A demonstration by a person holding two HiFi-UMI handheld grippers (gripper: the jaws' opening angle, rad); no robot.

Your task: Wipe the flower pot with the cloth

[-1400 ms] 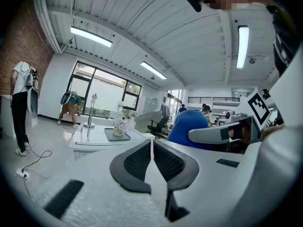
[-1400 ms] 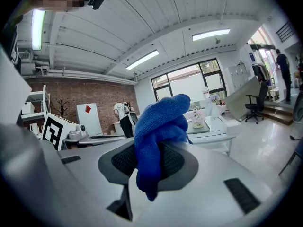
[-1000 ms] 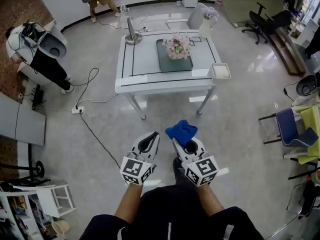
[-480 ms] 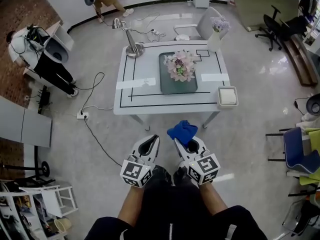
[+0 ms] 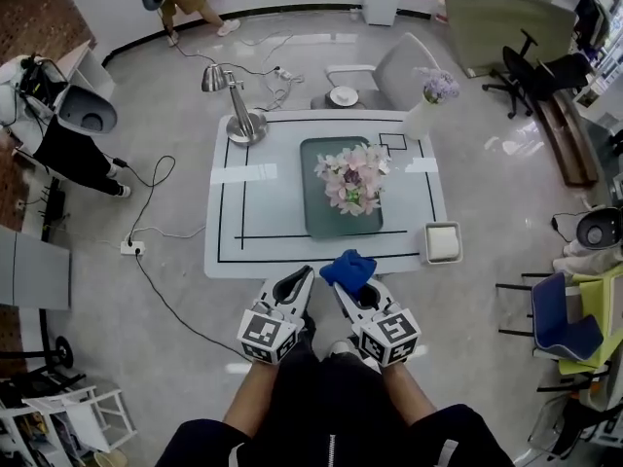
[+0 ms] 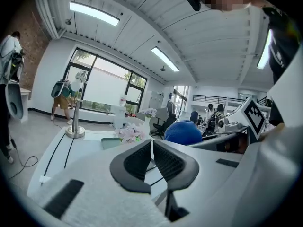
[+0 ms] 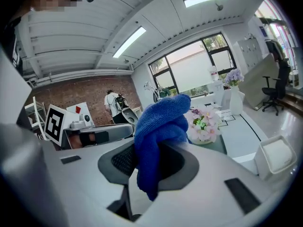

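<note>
The flower pot (image 5: 352, 185), full of pink and white blooms, stands on a green tray (image 5: 319, 207) in the middle of a white table (image 5: 258, 232). My right gripper (image 5: 343, 282) hovers at the table's near edge, shut on a bunched blue cloth (image 5: 348, 267). In the right gripper view the cloth (image 7: 158, 126) hangs over the jaws of that gripper (image 7: 151, 162), with the pot (image 7: 203, 125) beyond it. My left gripper (image 5: 300, 276) is beside it, shut with nothing between its jaws. From the left gripper (image 6: 151, 148) the pot (image 6: 129, 133) shows far ahead.
A silver desk lamp (image 5: 238, 115) stands at the table's far left. A white vase of purple flowers (image 5: 425, 105) is at the far right corner and a white box (image 5: 443, 242) at the near right. Chairs (image 5: 560, 319) are to the right; people and cables on the floor lie to the left.
The table has come much closer, from well ahead to right at the gripper tips. Both grippers keep their pose, and the cloth stays in the right one.
</note>
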